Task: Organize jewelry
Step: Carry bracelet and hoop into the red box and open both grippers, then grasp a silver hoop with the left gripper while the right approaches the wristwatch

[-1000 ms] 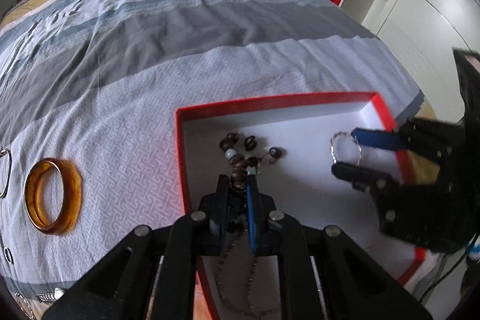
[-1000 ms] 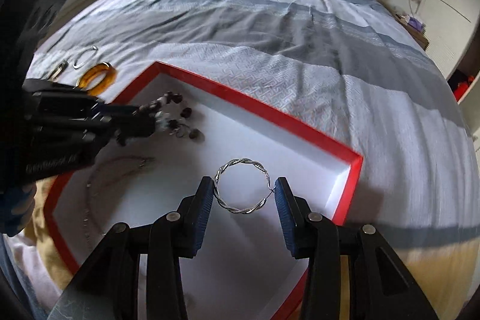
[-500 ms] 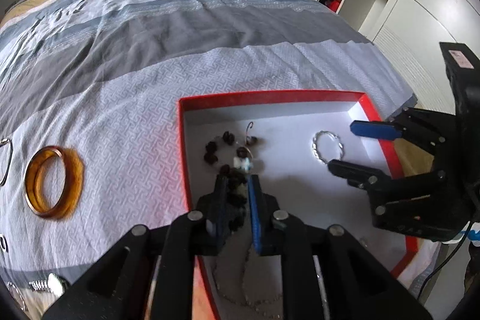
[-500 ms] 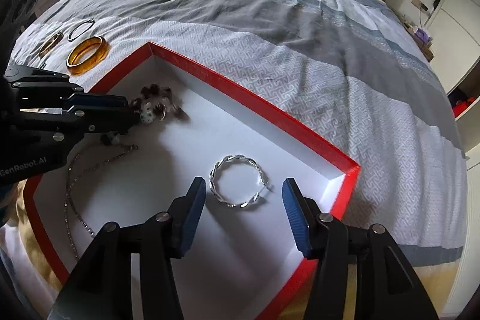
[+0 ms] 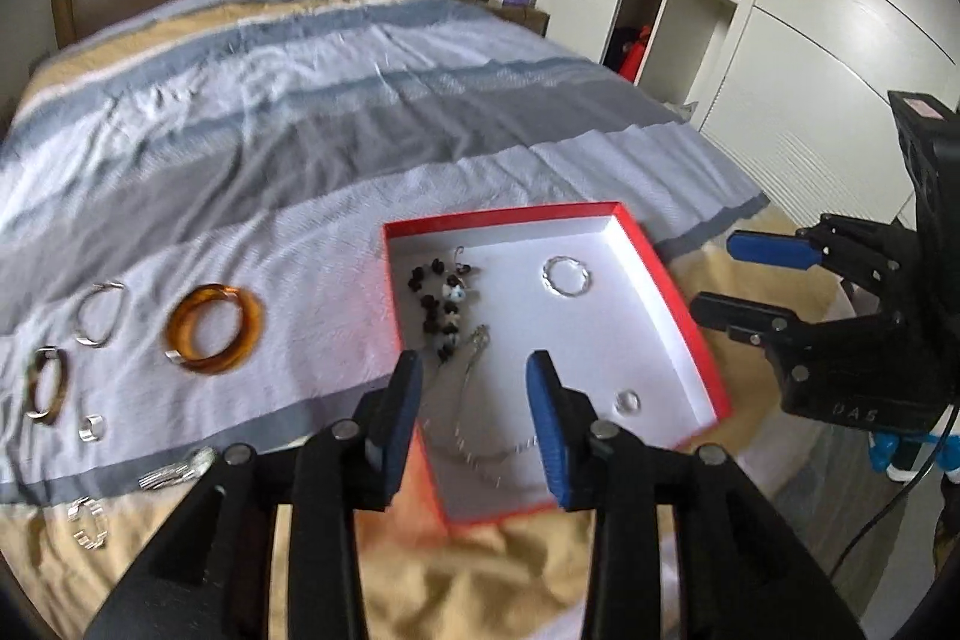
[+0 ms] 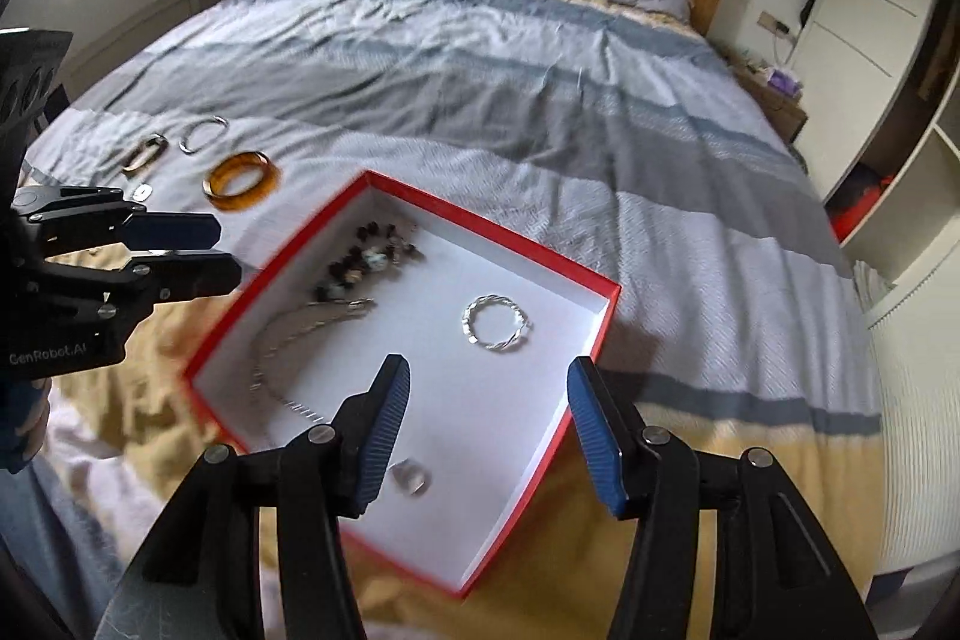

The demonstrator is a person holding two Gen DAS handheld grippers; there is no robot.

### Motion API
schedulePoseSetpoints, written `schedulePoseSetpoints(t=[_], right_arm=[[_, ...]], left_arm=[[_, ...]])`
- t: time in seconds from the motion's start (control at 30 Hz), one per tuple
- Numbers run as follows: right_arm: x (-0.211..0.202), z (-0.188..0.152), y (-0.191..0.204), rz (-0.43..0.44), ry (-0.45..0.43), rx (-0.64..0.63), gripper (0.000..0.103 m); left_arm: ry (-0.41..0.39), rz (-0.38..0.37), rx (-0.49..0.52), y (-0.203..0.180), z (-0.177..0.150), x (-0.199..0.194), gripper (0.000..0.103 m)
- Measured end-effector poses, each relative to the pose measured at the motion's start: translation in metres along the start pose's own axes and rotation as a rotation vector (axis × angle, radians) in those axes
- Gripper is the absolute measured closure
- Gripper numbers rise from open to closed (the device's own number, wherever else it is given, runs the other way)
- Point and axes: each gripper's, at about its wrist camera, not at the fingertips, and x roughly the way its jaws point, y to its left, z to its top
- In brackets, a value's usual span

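A red box with a white inside lies on the bed. In it are a dark bead bracelet, a silver chain, a twisted silver bangle and a small ring. My left gripper is open and empty, raised above the box's near left side. My right gripper is open and empty, raised above the box's right side.
On the bedspread left of the box lie an amber bangle, a silver bangle, a tortoiseshell link, a small silver ring and more silver pieces. White wardrobes stand at the right.
My left gripper let go of the bead bracelet and opened. Both grippers rose and drew back from the box. The twisted bangle, released earlier by the right gripper, lies in the box.
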Motion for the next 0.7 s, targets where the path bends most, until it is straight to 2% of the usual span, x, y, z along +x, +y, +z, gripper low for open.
schedulePoseSetpoints(t=[0.1,0.33,0.7], right_arm=[[-0.023,-0.007,0.016,0.004,-0.024,0.000,0.048],[-0.064,-0.028,0.068,0.045,-0.061,-0.001,0.047],[-0.092,-0.032,0.135,0.128,-0.108,-0.024,0.047]], left_arm=[[-0.037,0.028,-0.020,0.005,-0.015,-0.038,0.054],[-0.076,0.141,-0.058,0.036,-0.060,-0.108,0.053],[-0.045,0.303,-0.227,0.159,-0.162,-0.178,0.053]])
